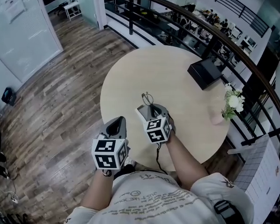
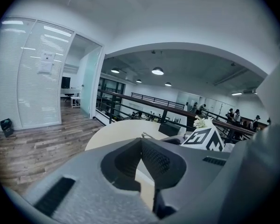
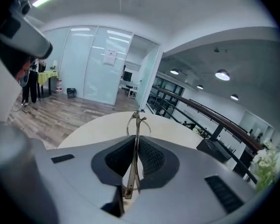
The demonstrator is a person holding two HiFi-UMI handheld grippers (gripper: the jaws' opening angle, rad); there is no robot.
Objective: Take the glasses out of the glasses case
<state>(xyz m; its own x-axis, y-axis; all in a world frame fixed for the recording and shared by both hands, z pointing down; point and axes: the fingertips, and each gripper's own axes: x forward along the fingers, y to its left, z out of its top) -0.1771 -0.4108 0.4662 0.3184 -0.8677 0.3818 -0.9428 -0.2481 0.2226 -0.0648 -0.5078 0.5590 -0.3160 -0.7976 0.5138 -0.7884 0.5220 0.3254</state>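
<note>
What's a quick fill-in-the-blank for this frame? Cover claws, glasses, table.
1. The claw shut on the glasses is the ____ one.
2. The left claw is shut and holds ____.
3. The table top is ____ in shape.
4. The black case is touched by ____ claw.
Missing words: right; nothing; round; neither.

Shiny thin metal glasses (image 3: 136, 125), matt grey fingers (image 3: 155, 158), smooth table (image 1: 177, 92), wood-plank floor (image 1: 60, 106).
</note>
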